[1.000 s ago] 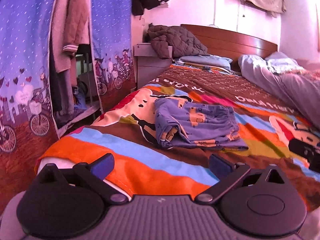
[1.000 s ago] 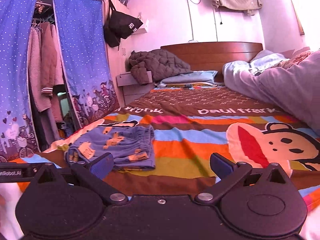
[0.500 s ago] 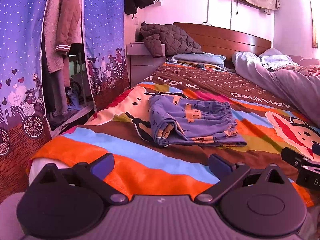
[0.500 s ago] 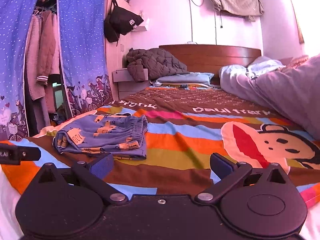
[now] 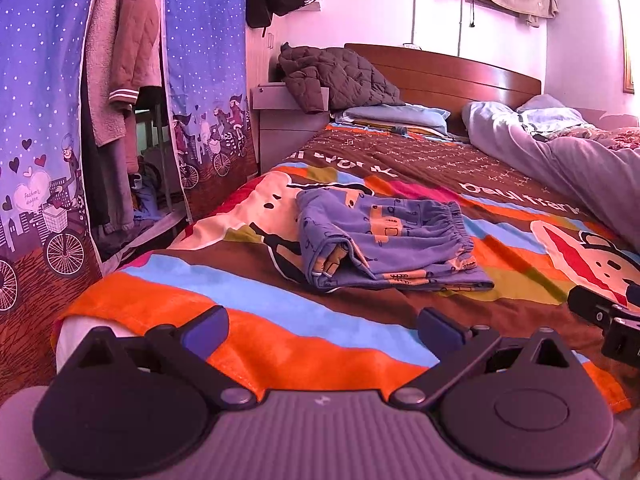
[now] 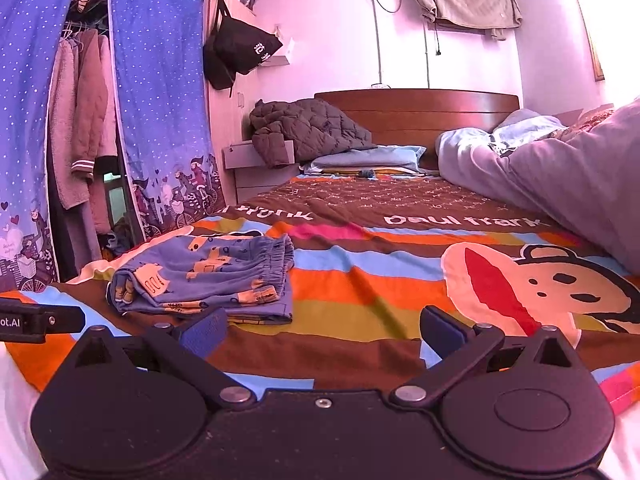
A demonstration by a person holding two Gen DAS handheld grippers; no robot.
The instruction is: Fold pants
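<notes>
Small blue patterned pants (image 5: 384, 240) lie folded into a compact bundle on the striped bedspread (image 5: 280, 344), elastic waistband toward the right. The right wrist view has the same pants (image 6: 208, 276) at left centre. My left gripper (image 5: 322, 330) is open over the bed's foot edge, short of the pants, with nothing between its fingers. My right gripper (image 6: 322, 330) is open too, hovering near the pants' right front corner and holding nothing. The other gripper's body shows at each view's edge.
A blue curtained wardrobe (image 5: 200, 60) with hanging coats stands left of the bed. A brown quilted jacket (image 5: 340, 76) rests on the nightstand by the wooden headboard (image 5: 460, 72). A grey duvet (image 6: 560, 176) is heaped along the bed's right side.
Both grippers have drawn back slightly and lowered toward the foot of the bed. The pants have stayed folded in the same spot, and both grippers remain open.
</notes>
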